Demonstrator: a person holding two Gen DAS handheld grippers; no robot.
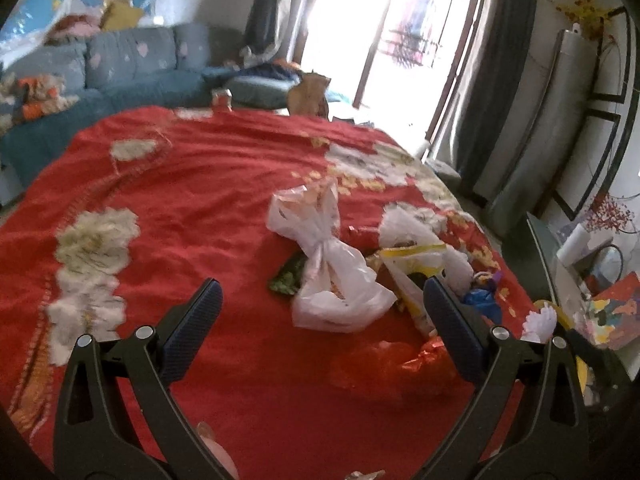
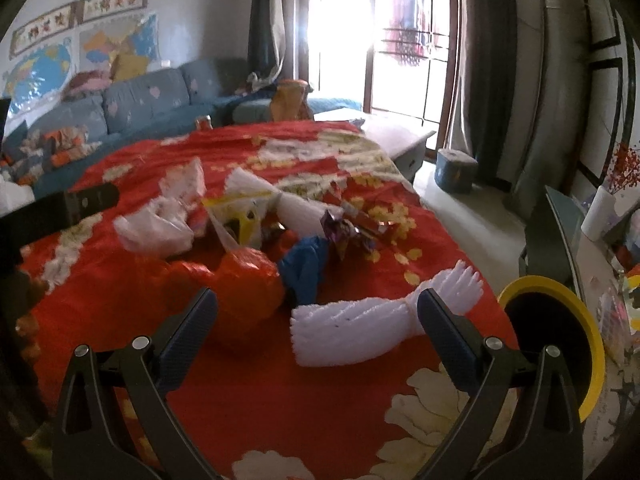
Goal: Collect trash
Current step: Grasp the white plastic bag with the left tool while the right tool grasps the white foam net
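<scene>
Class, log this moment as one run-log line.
left gripper: open | right gripper: open | white foam sleeve: nearest right gripper | yellow-rimmed bin: beside bed

Red floral cloth [image 2: 260,400] carries plastic bags [image 1: 332,280], wrappers [image 2: 352,232].

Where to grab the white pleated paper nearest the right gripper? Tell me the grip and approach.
Grip the white pleated paper at its pinched waist, where the folds narrow. Bring the open right gripper down from above, jaws across that neck, since the paper lies flat on the red cloth.
</scene>
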